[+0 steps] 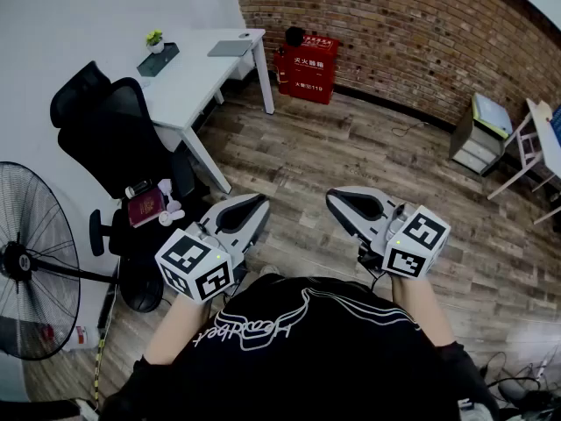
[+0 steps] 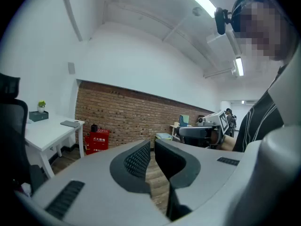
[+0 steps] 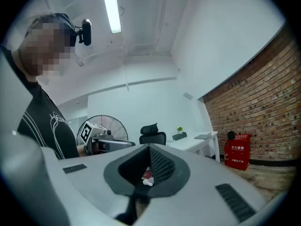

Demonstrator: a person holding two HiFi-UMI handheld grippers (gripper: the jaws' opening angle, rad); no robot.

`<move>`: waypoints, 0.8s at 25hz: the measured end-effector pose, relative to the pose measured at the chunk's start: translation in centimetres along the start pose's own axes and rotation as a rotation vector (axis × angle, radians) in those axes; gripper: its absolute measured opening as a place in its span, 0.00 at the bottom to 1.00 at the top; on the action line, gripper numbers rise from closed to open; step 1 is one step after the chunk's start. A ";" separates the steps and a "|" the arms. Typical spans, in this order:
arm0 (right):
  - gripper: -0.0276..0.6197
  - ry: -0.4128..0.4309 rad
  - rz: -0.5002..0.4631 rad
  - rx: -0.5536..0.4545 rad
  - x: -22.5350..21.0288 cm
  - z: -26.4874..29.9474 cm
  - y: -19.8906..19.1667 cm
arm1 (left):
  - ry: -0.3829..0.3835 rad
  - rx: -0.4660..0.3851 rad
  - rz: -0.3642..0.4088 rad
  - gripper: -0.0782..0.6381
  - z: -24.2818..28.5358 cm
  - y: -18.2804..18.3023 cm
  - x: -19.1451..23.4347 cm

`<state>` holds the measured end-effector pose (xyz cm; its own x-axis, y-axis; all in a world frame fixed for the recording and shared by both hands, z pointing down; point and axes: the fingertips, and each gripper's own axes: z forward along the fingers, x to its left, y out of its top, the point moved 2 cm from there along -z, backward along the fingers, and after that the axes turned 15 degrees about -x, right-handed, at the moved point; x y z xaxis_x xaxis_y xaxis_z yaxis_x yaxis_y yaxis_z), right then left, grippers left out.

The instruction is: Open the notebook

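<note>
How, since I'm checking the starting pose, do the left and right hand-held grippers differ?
The left hand-held gripper faces the brick wall; the right hand-held gripper faces the office chair. The left's jaws leave a thin slit; the right's meet. Both are empty.

A dark red booklet point(image 1: 145, 207) lies on the seat of the black office chair point(image 1: 110, 125). It is possibly the notebook, but its cover is too small to read. The small white things point(image 1: 168, 210) beside it on the chair cannot be identified. Left of the chair, the fan point(image 1: 39, 226) is cut off by the picture's edge.
</note>
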<state>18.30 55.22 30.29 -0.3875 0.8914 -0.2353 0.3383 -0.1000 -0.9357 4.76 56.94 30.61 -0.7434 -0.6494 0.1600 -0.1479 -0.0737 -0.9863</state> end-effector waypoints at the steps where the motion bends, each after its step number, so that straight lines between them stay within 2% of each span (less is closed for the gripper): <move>1: 0.04 -0.002 0.000 0.001 0.1 -0.3 0.1 | -0.004 -0.001 -0.013 0.18 0.1 0.0 -0.4; 7: 0.04 0.003 0.011 0.023 0.7 -0.7 -0.5 | 0.003 0.013 -0.031 0.18 -0.8 -0.3 -1.3; 11: 0.04 0.011 0.038 0.029 0.7 0.0 -1.0 | 0.016 -0.006 -0.035 0.18 -1.5 -0.2 -0.8; 20: 0.04 -0.015 0.065 0.048 -1.2 1.8 -1.7 | 0.023 -0.048 -0.038 0.19 -1.2 0.3 2.7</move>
<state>16.63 53.52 31.67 -0.3792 0.8755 -0.2995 0.3219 -0.1786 -0.9298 1.92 56.06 30.80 -0.7513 -0.6292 0.1992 -0.2073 -0.0616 -0.9763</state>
